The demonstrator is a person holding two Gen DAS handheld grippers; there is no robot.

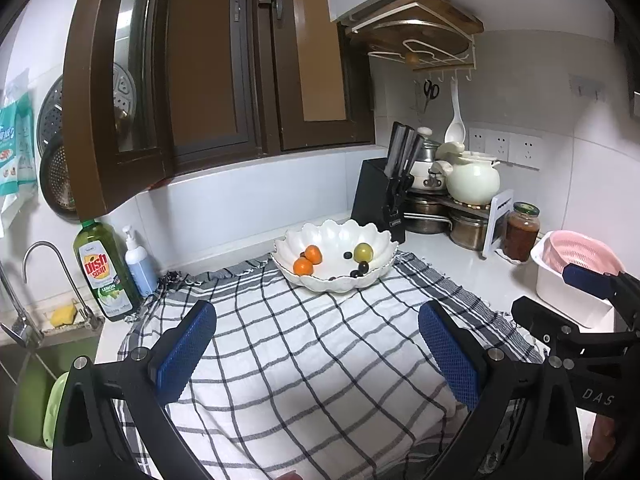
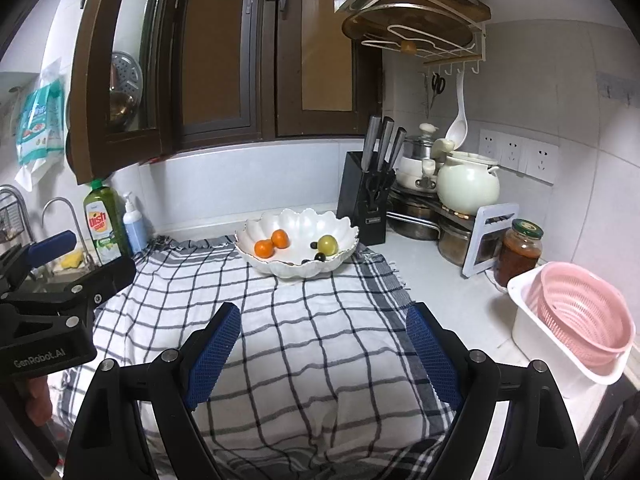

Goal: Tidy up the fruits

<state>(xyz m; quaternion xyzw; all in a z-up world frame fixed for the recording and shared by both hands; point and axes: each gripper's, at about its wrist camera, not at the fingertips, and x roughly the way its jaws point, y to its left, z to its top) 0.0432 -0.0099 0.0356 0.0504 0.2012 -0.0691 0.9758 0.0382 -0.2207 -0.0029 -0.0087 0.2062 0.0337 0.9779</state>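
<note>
Hovering with blue mesh-padded fingers spread and empty, the left gripper (image 1: 316,344) and right gripper (image 2: 322,344) faced a scalloped white bowl (image 2: 280,218) holding tangerines (image 2: 272,243), a green fruit (image 2: 328,244) and dark grapes (image 2: 319,256) on checked cloth (image 2: 304,320).

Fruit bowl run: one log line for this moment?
left gripper: open, empty | right gripper: open, empty | white bowl: on checked cloth, holds fruit | pink colander: no fruit visible

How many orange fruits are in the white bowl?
2. Both sit touching on the left side of the white bowl: one orange fruit nearer the front, the other just behind it. None seem hidden.
</note>
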